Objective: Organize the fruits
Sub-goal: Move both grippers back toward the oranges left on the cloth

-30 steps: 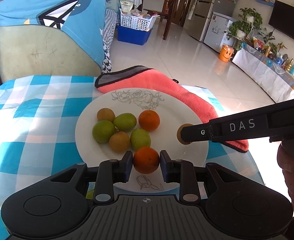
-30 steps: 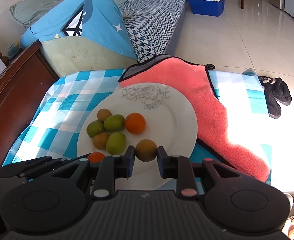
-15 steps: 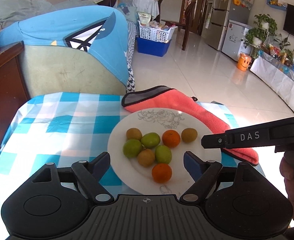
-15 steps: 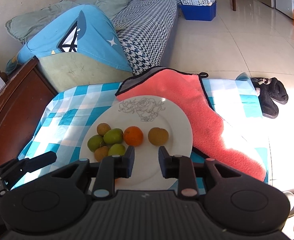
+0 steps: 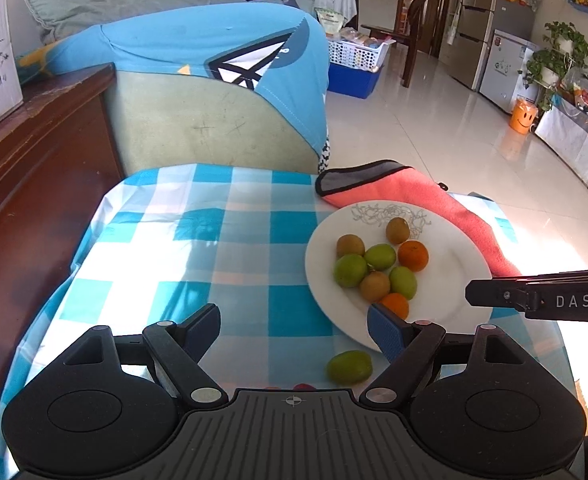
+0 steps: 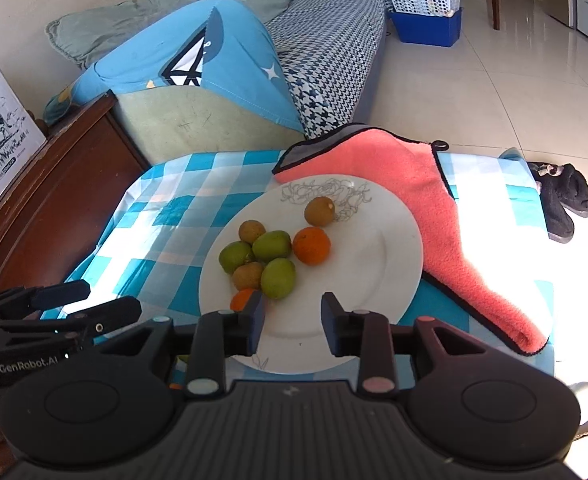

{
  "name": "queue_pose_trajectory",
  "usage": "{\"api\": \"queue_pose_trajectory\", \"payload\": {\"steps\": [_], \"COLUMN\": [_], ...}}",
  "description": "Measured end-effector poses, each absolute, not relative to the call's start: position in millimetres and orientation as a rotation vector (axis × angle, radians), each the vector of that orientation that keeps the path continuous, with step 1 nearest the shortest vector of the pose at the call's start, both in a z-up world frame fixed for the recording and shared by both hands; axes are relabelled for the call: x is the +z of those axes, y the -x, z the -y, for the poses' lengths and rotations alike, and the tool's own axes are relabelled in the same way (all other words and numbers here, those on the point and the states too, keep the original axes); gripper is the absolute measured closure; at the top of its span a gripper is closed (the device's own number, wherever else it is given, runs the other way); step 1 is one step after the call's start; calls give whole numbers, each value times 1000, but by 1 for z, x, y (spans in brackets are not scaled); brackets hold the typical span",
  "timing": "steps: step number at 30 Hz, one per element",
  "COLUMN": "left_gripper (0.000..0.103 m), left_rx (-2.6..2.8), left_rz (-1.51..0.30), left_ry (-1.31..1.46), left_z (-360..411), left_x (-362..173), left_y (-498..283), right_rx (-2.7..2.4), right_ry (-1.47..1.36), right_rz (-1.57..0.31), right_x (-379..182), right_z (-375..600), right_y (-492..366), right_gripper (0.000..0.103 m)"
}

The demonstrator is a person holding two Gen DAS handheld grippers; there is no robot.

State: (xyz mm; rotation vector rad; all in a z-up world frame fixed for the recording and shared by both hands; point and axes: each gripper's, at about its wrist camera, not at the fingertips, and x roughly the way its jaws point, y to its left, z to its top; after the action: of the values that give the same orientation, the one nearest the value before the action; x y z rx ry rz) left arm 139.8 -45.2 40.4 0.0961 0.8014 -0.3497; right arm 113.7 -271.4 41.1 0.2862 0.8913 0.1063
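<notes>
L gripper (image 5: 294, 330): jaws spread wide, nothing between, over blue-white checked tablecloth (image 5: 214, 248) beside plate.
R gripper (image 6: 290, 322): jaws had just been opening, slightly apart, empty, above near rim of plate.
Plate: round white ceramic plate w/ grey flower print (image 6: 374, 264), on cloth, touching pink fleece towel (image 6: 434, 200).
Fruits on plate: 3 green, 3 brown, 2 orange; 1 brown fruit (image 6: 319, 211) apart from cluster, on print.
Off plate: green oval fruit (image 5: 349, 367) on cloth, just beside plate rim.
</notes>
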Motion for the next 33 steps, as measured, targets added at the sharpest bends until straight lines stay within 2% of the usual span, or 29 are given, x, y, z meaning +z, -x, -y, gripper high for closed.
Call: {"api": "queue_pose_trajectory", "payload": {"steps": [16, 33], "left_gripper": [21, 21], "left_rx": [-301, -519], "left_rz": [-832, -841], "left_ry": [-63, -223], "left_z": [-1, -6], "left_x": [32, 11], "left_y": [-128, -87], "right_rx": [244, 353], "right_ry": [-255, -184], "right_rz": [-935, -959], "right_x": [26, 17], "right_z": [224, 194], "right_y": [-76, -71], "right_gripper": [70, 71]}}
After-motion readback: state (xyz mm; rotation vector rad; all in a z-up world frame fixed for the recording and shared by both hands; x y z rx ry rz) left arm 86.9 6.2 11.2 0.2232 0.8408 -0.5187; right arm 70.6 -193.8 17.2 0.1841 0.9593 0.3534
